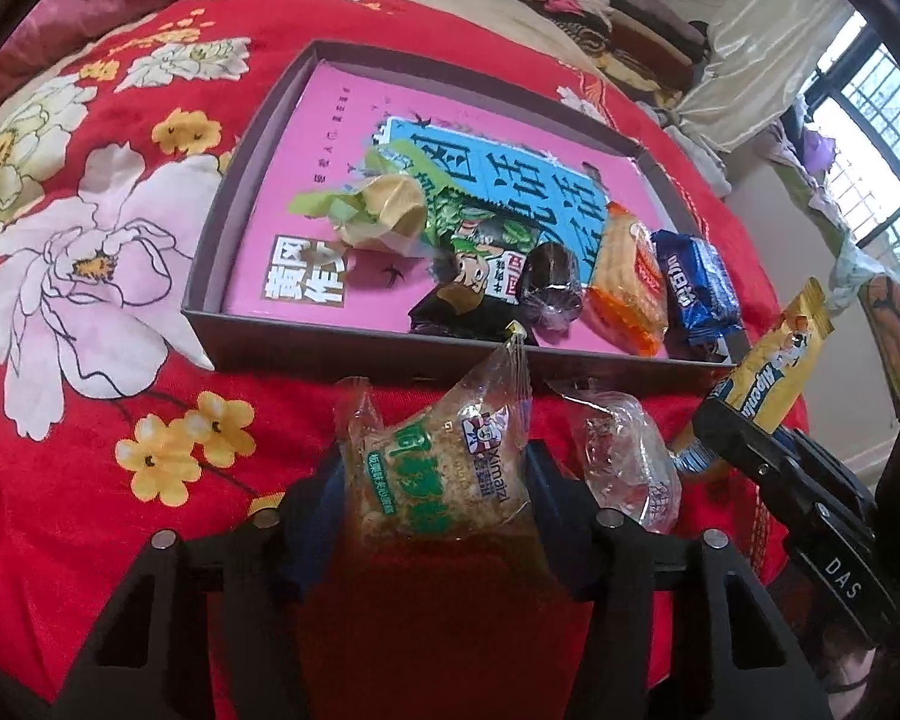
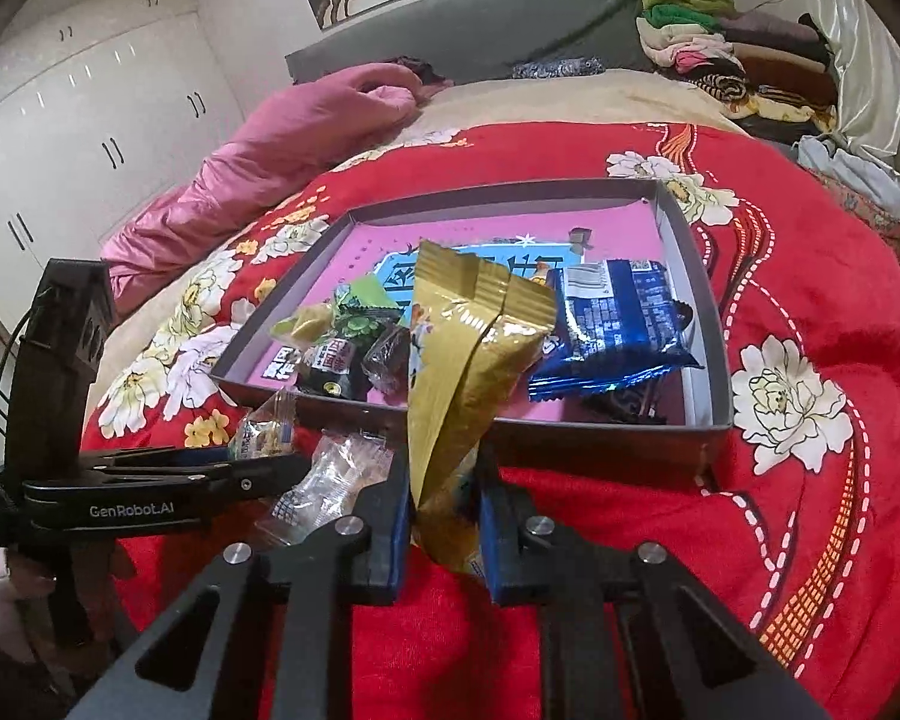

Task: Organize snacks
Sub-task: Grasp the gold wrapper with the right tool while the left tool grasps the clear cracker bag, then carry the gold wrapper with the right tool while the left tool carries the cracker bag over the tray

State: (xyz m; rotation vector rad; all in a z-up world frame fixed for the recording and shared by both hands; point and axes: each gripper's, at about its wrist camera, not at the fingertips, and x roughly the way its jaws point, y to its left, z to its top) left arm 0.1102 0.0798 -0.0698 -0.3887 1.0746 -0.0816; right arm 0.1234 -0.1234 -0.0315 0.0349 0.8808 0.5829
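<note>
Red floral bed [image 1: 90, 480] carries box [image 1: 222, 324]. Your left tool [image 1: 438, 480] clamps green snack packet [image 1: 438, 468]; right tool [image 2: 444, 516] pinches gold packet [image 2: 468, 360] upright. Box lies straight ahead of both, right tool nearer its front edge.

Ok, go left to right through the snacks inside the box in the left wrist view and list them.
Crumpled green-and-yellow wrapper → dark round candy → orange cracker pack → blue snack pack.

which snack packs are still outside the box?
Three: the green-label pack in the left gripper, the gold packet in the right gripper, and a clear-wrapped one on the quilt.
</note>
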